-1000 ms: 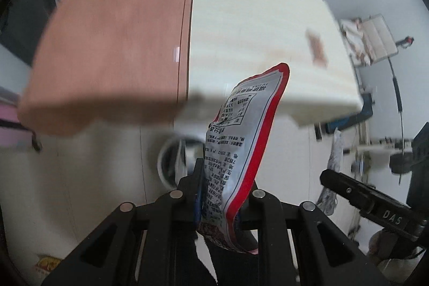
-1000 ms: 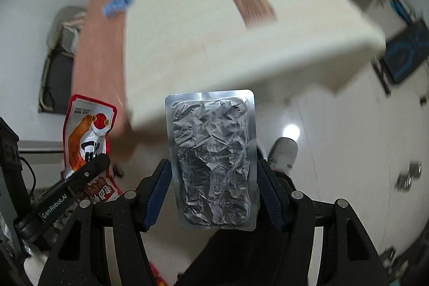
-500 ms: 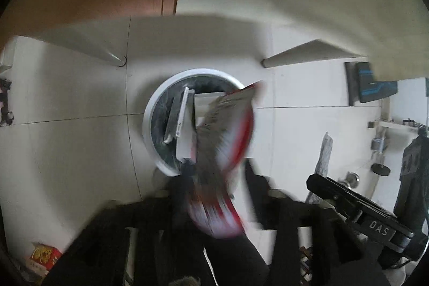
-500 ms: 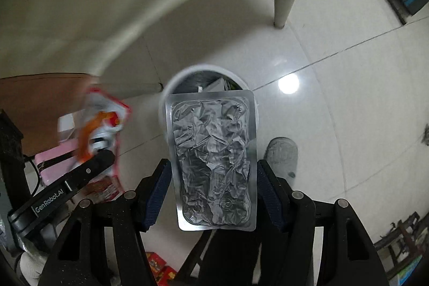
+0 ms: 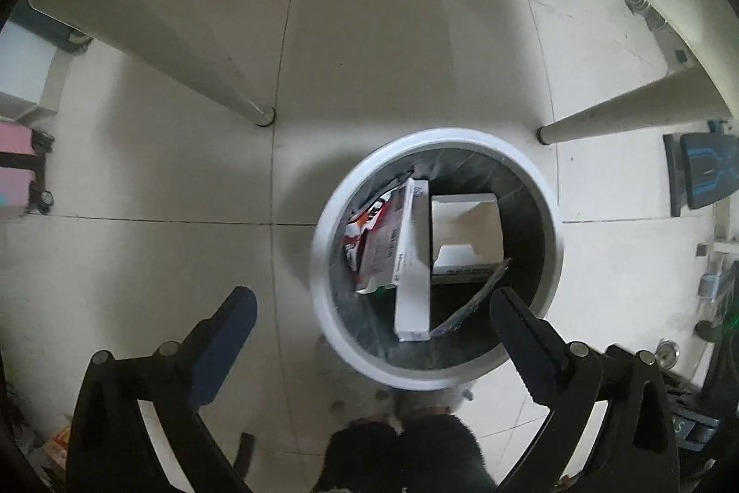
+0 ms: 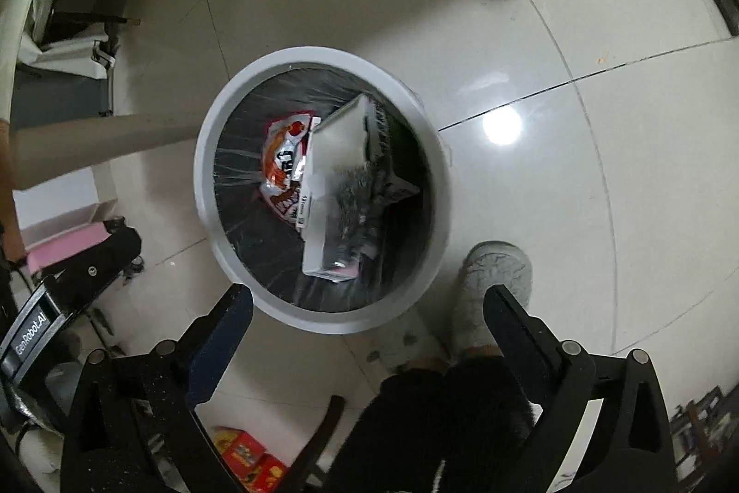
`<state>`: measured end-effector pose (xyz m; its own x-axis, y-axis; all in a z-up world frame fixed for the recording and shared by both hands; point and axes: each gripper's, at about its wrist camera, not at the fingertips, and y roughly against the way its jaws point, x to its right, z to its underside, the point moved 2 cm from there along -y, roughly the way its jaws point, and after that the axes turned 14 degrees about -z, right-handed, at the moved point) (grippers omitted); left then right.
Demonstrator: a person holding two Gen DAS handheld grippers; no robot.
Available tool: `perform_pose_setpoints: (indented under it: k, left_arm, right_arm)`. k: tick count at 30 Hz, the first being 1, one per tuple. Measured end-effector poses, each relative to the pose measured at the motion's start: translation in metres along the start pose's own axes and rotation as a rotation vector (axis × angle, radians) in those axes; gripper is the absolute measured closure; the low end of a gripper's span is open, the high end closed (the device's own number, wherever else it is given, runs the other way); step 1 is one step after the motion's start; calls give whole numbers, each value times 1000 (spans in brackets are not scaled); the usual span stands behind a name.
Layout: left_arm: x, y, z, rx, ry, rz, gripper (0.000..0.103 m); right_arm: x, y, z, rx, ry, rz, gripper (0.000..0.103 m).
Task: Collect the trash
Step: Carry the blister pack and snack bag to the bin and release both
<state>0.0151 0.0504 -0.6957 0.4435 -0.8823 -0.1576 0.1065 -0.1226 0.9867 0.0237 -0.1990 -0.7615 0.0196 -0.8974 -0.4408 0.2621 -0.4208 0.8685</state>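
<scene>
A round white trash bin (image 5: pixel 323 308) with a black liner stands on the floor below both grippers; it also shows in the right wrist view (image 6: pixel 205 188). Inside lie a red and silver snack wrapper (image 5: pixel 372 243), white boxes (image 5: pixel 411 262) and the crumpled foil tray (image 6: pixel 358 197). The red wrapper (image 6: pixel 279 160) shows in the right wrist view too. My left gripper (image 5: pixel 369 317) is open and empty above the bin's near rim. My right gripper (image 6: pixel 367 308) is open and empty above the bin's near rim.
White table legs (image 5: pixel 240 95) (image 5: pixel 614 118) stand on the tiled floor beyond the bin. A grey shoe (image 6: pixel 496 276) is right of the bin. Red boxes (image 6: pixel 245 451) lie on the floor near me. A pink case (image 5: pixel 18 179) is at far left.
Both grippers have swung down from the table to above the bin and opened. The snack wrapper and the foil tray have dropped into the bin.
</scene>
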Motion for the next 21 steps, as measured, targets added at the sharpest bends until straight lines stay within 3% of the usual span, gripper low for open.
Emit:
perform_pose_setpoints:
  k: [4,8,21]
  left_arm:
    - [-2,14,14,3,-21,-46,0]
    - [-7,30,25,6,-32,-72,0]
    - [-24,110,51,16,1,-69,0]
  right_arm:
    - [-6,17,6,23,60,147,2]
    - [-8,37,13,38,66,210,2]
    - [-60,126,43,92,175,267,2]
